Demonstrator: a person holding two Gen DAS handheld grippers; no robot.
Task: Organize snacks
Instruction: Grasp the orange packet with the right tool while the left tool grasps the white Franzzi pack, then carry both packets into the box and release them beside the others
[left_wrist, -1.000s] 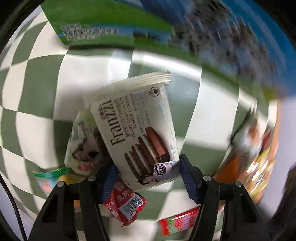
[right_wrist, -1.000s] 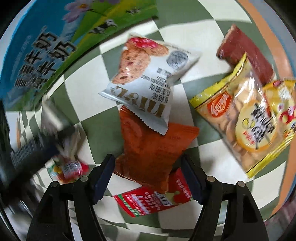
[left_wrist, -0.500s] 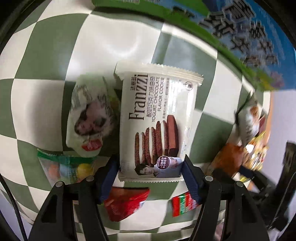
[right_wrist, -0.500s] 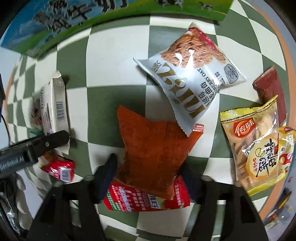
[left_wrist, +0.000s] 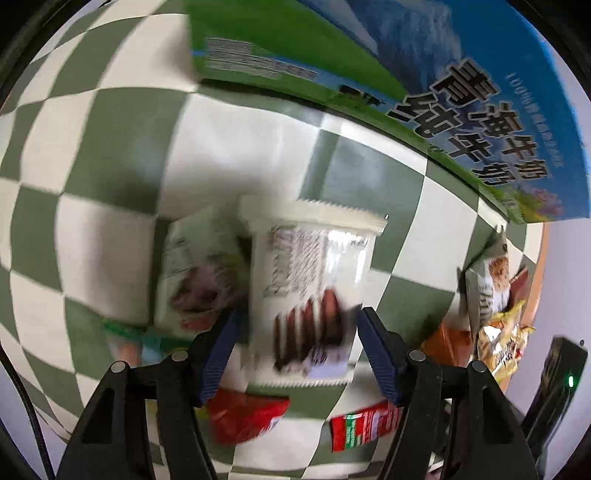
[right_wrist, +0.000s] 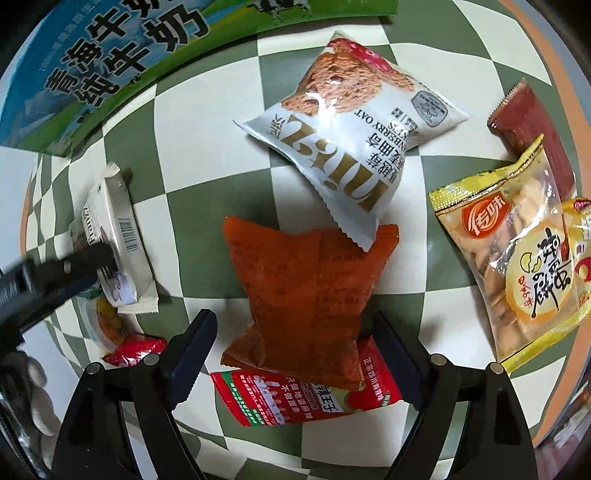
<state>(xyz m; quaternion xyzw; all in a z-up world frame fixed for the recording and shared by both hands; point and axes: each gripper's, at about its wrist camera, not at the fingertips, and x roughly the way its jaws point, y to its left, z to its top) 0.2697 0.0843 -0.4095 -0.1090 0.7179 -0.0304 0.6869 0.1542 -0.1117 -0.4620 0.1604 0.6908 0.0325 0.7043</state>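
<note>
A milk carton (right_wrist: 110, 55) lies along the checkered worktop's (right_wrist: 207, 122) far edge, leaving room for scattered snacks. The left gripper (left_wrist: 295, 350) pinches the cookie pack (left_wrist: 314, 280) endwise to lift it, while the right gripper's (right_wrist: 295, 354) fingers are spreading around, not touching, the orange pouch (right_wrist: 306, 288).

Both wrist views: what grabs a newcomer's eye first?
In the right wrist view, the orange pouch lies dead centre between the right gripper's opening jaws, overlapping a red sachet below it. In the left wrist view, the white Franzzi cookie pack fills the left gripper. The blue-green milk carton looms behind.
</note>
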